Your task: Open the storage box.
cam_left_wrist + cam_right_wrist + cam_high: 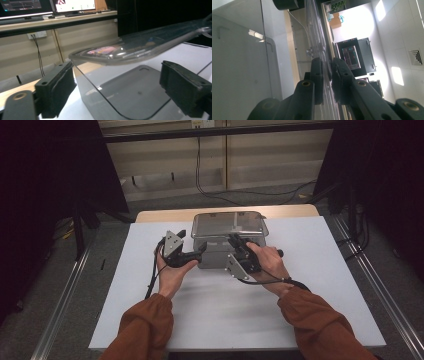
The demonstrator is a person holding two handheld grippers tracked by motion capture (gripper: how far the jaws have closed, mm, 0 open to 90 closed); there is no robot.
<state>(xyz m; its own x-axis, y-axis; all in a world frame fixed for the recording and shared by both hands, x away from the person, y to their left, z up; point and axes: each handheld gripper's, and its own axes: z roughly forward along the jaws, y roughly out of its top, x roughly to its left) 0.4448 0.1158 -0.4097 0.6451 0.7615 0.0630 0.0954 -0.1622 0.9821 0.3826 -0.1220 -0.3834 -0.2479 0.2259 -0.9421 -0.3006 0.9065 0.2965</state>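
So the clear lidded plastic box (pixel 227 240) sits at the far middle of the white table (pixel 150 310). Right gripper (pixel 239 251) is at the box's near right edge, jaws clamped on the lid rim (pixel 325 75). Left gripper (pixel 192 254) is at the box's near left corner, jaws spread wide either side of the corner, under the lid (pixel 140 47). Looks like lid-opening time: I'd guess the left steadies the body while the right peels the lid up

Box (pixel 130 97) — bottom edge cut off
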